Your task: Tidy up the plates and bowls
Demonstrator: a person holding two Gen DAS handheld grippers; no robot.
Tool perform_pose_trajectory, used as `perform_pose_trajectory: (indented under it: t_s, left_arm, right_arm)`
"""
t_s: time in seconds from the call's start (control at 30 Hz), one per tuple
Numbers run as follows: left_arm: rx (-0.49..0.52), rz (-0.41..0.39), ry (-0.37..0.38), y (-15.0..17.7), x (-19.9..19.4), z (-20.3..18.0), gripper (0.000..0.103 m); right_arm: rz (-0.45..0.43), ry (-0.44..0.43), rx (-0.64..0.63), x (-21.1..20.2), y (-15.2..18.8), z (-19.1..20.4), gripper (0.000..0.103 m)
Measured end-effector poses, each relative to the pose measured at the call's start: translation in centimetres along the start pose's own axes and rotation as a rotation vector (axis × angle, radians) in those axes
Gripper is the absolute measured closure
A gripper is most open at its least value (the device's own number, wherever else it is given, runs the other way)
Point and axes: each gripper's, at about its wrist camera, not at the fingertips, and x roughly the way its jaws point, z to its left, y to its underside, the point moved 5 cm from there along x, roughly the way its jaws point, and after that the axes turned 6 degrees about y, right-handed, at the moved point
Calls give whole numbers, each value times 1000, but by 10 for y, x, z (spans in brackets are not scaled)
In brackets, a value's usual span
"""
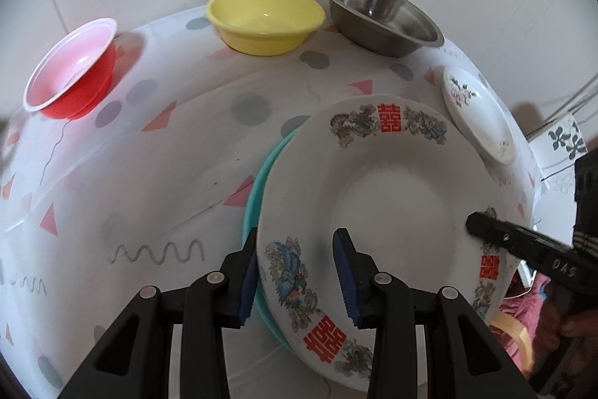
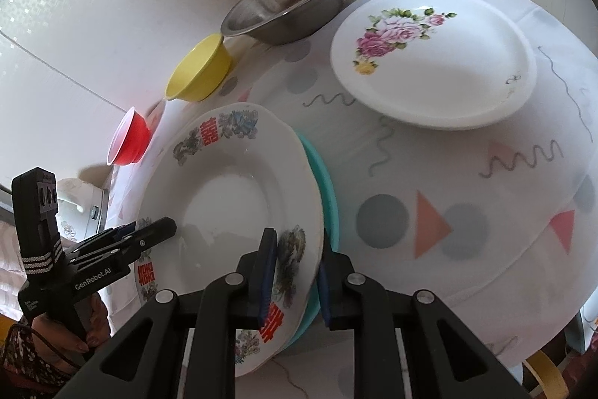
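Right wrist view: both grippers (image 2: pixel 295 272) (image 1: pixel 297 272) clamp the dragon plate's (image 2: pixel 224 197) rim above a patterned tablecloth (image 2: pixel 467 174), white walls (image 2: pixel 112 6) behind

Teal plate (image 1: pixel 251 208): I saw only a crescent of its rim; the dragon plate (image 1: pixel 388 197) covered the rest.
Left pads: I couldn't tell whether they pressed the dragon plate's rim.
Right gripper (image 2: pixel 295 272): its outer pad sat behind both rims, contact hidden from me.
Floral plate (image 1: pixel 478 114): its near edge was hidden behind the dragon plate in the left view.
Hand (image 2: pixel 71 335): mostly hidden behind the handle.
Tape roll (image 2: pixel 547 376): cut off by the frame edge.
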Motion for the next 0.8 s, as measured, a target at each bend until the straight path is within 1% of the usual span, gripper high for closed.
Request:
perform_pose_trajectory:
  t_s: [0.03,0.07,0.13,0.2,0.23,0.27,0.33,0.43,0.5,0.57,0.67,0.8]
  left_arm:
    - [-3,-15,-7,-1,-5,1,54]
    - [-1,-29,-12,-2,-10,1,40]
    - [0,-76,-12,-6,-24,1,28]
    - [-4,-111,6,-10,-34,1,28]
    - [-10,-123,9,-13,-39,1,26]
    - [-16,-128,9,-15,-41,1,21]
    - [-40,-137,22,-19,-45,1,15]
    - [-68,-138,55,-25,-46,-2,14]
    - [-69,-138,66,-29,-49,-5,13]
    - [-55,-141,77,-37,-49,-11,12]
    - [-22,-151,69,-50,-47,-20,12]
    - [11,-142,96,-66,-43,-34,12]
  right_arm:
    - [0,6,-3,0,0,1,80]
    - [-1,5,-3,-1,-1,1,79]
    - [-15,-1,10,-7,-2,-1,78]
    - [-48,-8,17,-16,-6,-3,76]
    - [-65,-7,15,-22,-8,-4,75]
    - [-85,1,13,-27,-10,-5,74]
    - [-105,17,11,-33,-14,-9,71]
    - [-120,44,29,-40,-19,-19,71]
    - [-130,64,55,-42,-22,-29,71]
    - [-150,81,97,-48,-26,-43,71]
    - [-180,105,166,-54,-33,-64,71]
    - [-218,138,242,-61,-42,-91,71]
